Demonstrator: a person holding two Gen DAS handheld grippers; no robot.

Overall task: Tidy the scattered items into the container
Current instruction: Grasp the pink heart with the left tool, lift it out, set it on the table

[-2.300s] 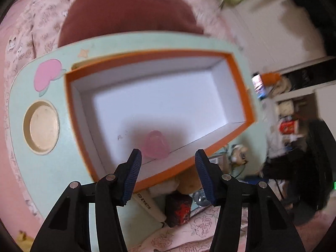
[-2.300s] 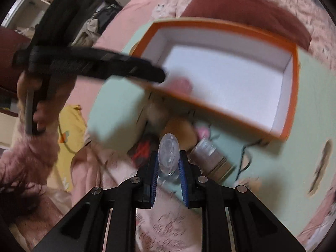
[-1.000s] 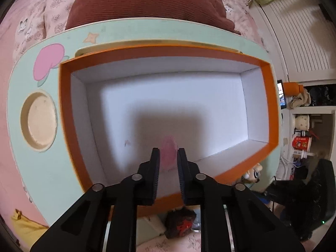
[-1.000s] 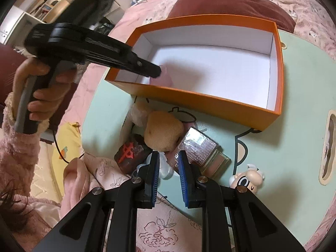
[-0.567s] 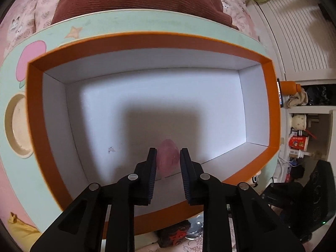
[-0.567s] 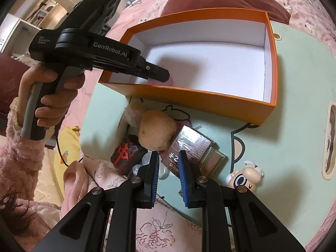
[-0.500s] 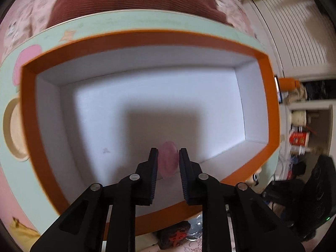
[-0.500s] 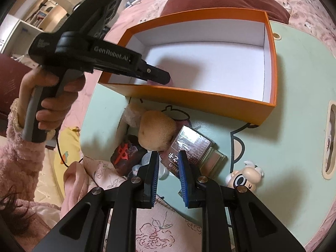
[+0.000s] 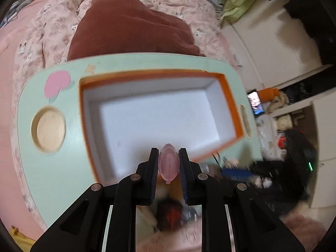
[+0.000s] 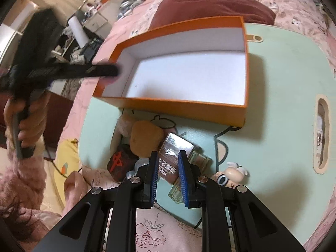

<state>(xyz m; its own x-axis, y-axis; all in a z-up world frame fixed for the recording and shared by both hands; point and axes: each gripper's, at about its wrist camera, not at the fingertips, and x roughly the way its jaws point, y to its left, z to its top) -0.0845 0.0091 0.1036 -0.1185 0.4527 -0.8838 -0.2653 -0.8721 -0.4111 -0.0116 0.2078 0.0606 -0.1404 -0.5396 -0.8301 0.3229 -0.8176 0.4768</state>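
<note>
My left gripper (image 9: 168, 152) is shut on a pink translucent oval shell (image 9: 168, 164), held in the air over the near edge of the orange box (image 9: 151, 73). The box's white inside (image 10: 189, 73) holds nothing. In the right wrist view the left gripper (image 10: 112, 71) shows blurred at the box's left end. My right gripper (image 10: 168, 157) is shut with nothing between its fingers, hovering over the scattered pile: a shiny palette box (image 10: 175, 149), a brown plush (image 10: 145, 138), a dark pouch with a red mark (image 10: 120, 159), a clear capsule (image 10: 139, 163) and a small big-eyed figure (image 10: 229, 174).
Everything rests on a mint-green lap table (image 10: 273, 115) with a round cup hole (image 9: 48, 129), set on a pink flowered bed. A dark red pillow (image 9: 126, 27) lies behind the box. A hand in a pink fuzzy sleeve (image 10: 31, 124) holds the left gripper.
The left gripper has risen and drawn back from the box floor with the pink shell between its fingers. The right gripper has stayed over the pile.
</note>
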